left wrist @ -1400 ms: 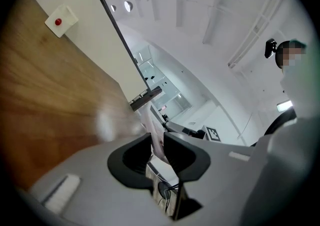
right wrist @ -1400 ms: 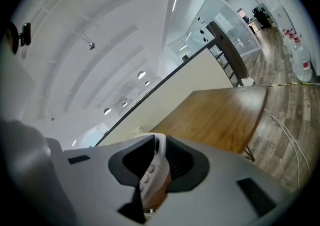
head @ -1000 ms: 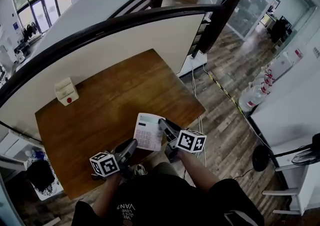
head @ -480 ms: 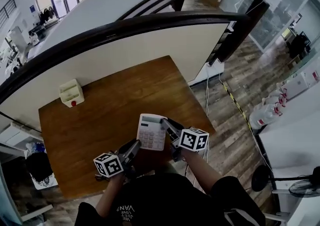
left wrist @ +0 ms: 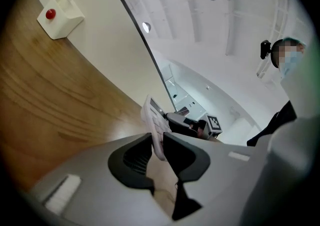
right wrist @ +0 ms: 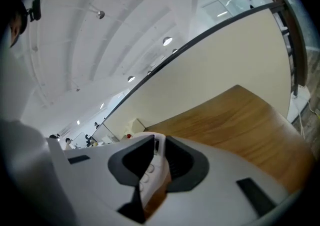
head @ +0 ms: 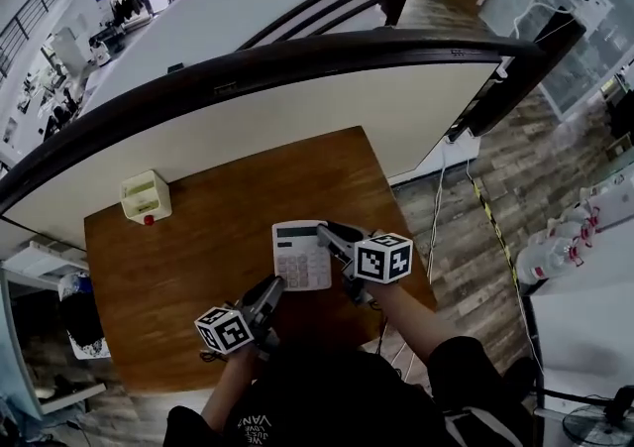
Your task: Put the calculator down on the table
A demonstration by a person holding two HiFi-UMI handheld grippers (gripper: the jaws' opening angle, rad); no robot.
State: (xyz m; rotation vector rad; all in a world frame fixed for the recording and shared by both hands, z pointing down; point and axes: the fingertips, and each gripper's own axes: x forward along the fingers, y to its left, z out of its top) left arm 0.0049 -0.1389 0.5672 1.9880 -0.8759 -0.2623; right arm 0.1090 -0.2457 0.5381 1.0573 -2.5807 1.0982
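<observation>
The calculator hangs over the desk close to its near edge, toward the right corner, and is not yet laid down. The right tongs are clenched on its right side. The left tongs appear to grip its near left corner.

To do this step well, I would level the calculator first. Then both tongs should come down together so the back meets the wood flat. Release only once it rests, with all of it well inside the near edge.

The head view shows the key face and where it sits over the desk, but not its tilt. The left gripper view shows it edge-on and clearly tipped up off the wood, with a small white box with a red button near the far left corner. The right gripper view shows keys between the closed pads.
</observation>
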